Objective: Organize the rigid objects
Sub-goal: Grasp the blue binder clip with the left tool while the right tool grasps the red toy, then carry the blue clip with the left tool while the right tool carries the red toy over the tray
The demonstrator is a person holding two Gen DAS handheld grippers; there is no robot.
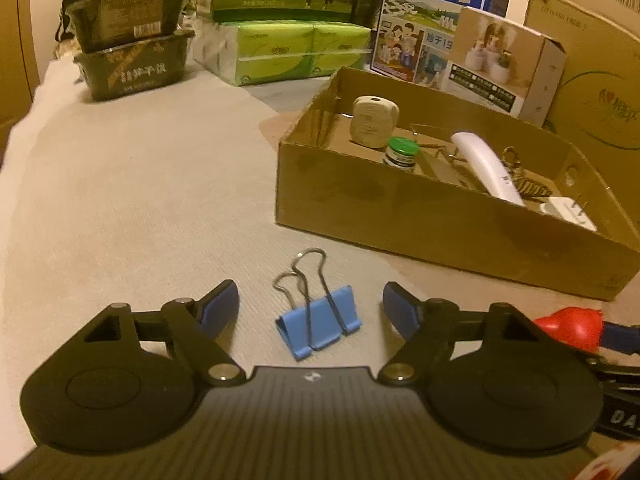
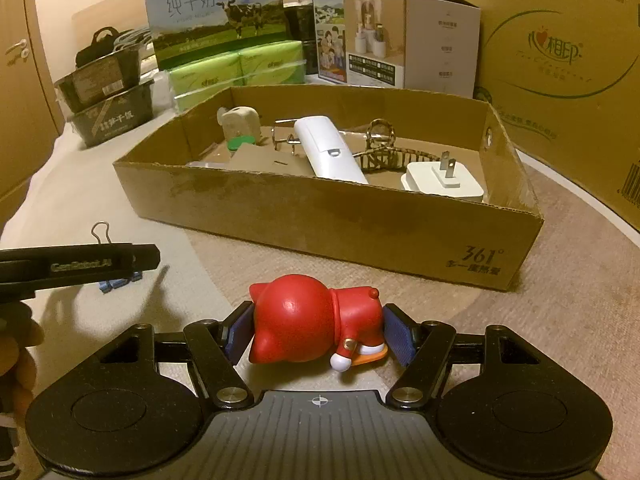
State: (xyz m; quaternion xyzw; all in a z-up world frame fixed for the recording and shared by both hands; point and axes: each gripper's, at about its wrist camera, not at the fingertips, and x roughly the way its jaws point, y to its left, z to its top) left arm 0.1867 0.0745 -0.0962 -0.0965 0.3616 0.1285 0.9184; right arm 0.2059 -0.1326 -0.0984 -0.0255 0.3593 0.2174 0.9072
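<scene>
A blue binder clip [image 1: 319, 319] lies on the beige cloth between the open fingers of my left gripper [image 1: 311, 309], which do not touch it. A red toy figurine [image 2: 316, 326] lies on its side between the pads of my right gripper [image 2: 320, 332]; the pads press both its ends. The figurine also shows at the right edge of the left wrist view [image 1: 570, 326]. The open cardboard box [image 2: 332, 216] ahead holds a white remote [image 2: 328, 152], a white plug adapter [image 2: 442, 182], a green-capped bottle [image 1: 400, 153], a beige tag and a hair claw.
Green tissue packs [image 2: 236, 70], milk cartons [image 2: 216, 12], stacked dark bowls [image 2: 108, 100] and a large carton [image 2: 560, 72] stand behind the box. The left gripper [image 2: 80, 264] crosses the left of the right wrist view.
</scene>
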